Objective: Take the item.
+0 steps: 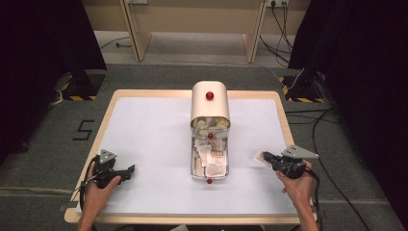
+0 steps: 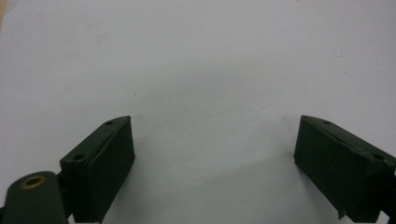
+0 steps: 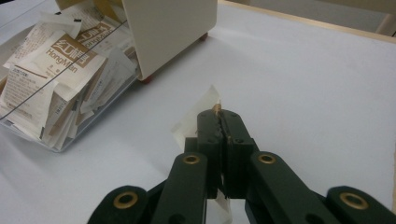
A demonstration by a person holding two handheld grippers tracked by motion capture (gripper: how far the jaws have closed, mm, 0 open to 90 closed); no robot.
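Right gripper: one, held in the person's right hand, to the right of the clear box; its jaws are pressed together on one sachet, a thin pale packet that sticks out past the tips and again below them, close above the tabletop.

Left gripper: one, held in the left hand, well to the left of the clear box; jaws spread wide, nothing between them, bare white surface beneath.

Clear box: one, see-through walls, standing at the middle of the tabletop with its long side running away from the person. It is packed with white and tan sachets, too many and too overlapped to count; several carry brown print.

Cream cover: one, rounded, sitting over the far end of the clear box.

Red knobs: three in the high view, one on the cover, one mid-box, one at the near end.

Tabletop: one, white surface with a light wooden rim, carrying the clear box.
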